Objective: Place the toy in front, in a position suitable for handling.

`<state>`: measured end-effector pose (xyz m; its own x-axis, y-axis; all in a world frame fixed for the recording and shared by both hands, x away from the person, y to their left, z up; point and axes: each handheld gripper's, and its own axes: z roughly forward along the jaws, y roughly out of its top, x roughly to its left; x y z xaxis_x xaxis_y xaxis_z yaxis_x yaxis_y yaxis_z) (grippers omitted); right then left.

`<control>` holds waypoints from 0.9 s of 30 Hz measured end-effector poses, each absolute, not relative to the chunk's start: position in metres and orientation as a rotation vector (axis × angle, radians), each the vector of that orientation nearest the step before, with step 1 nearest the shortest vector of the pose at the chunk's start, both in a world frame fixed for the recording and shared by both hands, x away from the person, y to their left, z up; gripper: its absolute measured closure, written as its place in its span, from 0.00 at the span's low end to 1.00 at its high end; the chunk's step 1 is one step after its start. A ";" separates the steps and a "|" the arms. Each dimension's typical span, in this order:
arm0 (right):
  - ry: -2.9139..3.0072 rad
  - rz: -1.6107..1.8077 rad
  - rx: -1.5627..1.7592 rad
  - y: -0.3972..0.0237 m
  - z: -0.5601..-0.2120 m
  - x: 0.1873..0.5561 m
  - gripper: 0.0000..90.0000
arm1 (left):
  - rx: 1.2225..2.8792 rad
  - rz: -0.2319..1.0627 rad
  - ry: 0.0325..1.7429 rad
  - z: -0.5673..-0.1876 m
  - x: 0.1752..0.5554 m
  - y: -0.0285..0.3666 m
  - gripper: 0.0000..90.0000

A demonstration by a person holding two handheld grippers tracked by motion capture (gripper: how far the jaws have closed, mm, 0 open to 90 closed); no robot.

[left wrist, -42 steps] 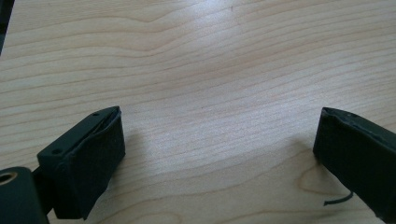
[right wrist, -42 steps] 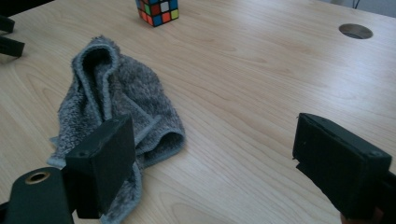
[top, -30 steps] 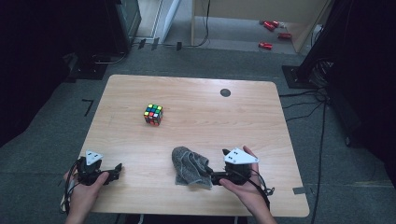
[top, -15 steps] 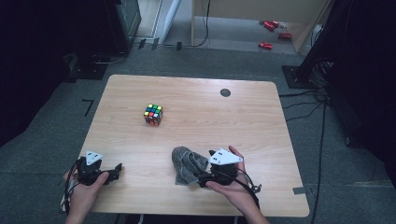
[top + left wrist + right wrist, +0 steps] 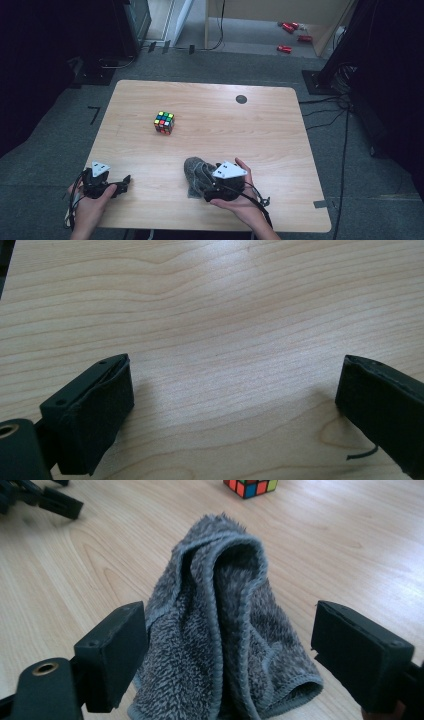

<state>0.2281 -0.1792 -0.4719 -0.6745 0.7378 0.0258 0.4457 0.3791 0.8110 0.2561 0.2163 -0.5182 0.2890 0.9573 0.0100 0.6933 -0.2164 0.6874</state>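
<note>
Two spread jaws of the right gripper (image 5: 227,655) flanked the crumpled grey terry cloth (image 5: 225,630); the left gripper (image 5: 235,410) stood wide apart over the pale wooden table (image 5: 225,300).

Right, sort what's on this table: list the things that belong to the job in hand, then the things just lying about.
In the job:
- grey cloth, crumpled, lying between the open jaws of the right gripper, pads not yet pressing on it
- right gripper, held over the cloth's near end

Lying about:
- colour cube, farther up the table, apart from the cloth
- left gripper, open over bare wood
- small dark disc near the far edge
</note>
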 end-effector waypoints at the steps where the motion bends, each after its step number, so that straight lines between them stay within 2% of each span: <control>1: 2.305 1.187 1.036 -0.177 -0.474 0.228 0.17 | 1.988 0.597 1.471 -0.518 0.256 0.216 0.03; 11: 2.338 1.117 1.032 -0.159 -0.494 0.226 0.23 | 1.984 0.600 1.478 -0.518 0.254 0.218 0.03; 15: 2.339 1.105 1.029 -0.157 -0.500 0.225 0.29 | 1.985 0.609 1.492 -0.517 0.254 0.218 0.03; 23: 2.339 1.063 1.059 -0.158 -0.511 0.229 0.46 | 1.950 0.619 1.486 -0.510 0.258 0.211 0.03; 27: 2.340 1.083 1.084 -0.163 -0.510 0.232 0.61 | 1.927 0.600 1.477 -0.506 0.263 0.205 0.03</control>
<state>0.2319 -0.1631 -0.5103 -0.6496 0.7602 0.0090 0.4990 0.4174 0.7595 0.2628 0.2049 -0.5057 0.2677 0.9633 -0.0204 0.6765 -0.1729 0.7159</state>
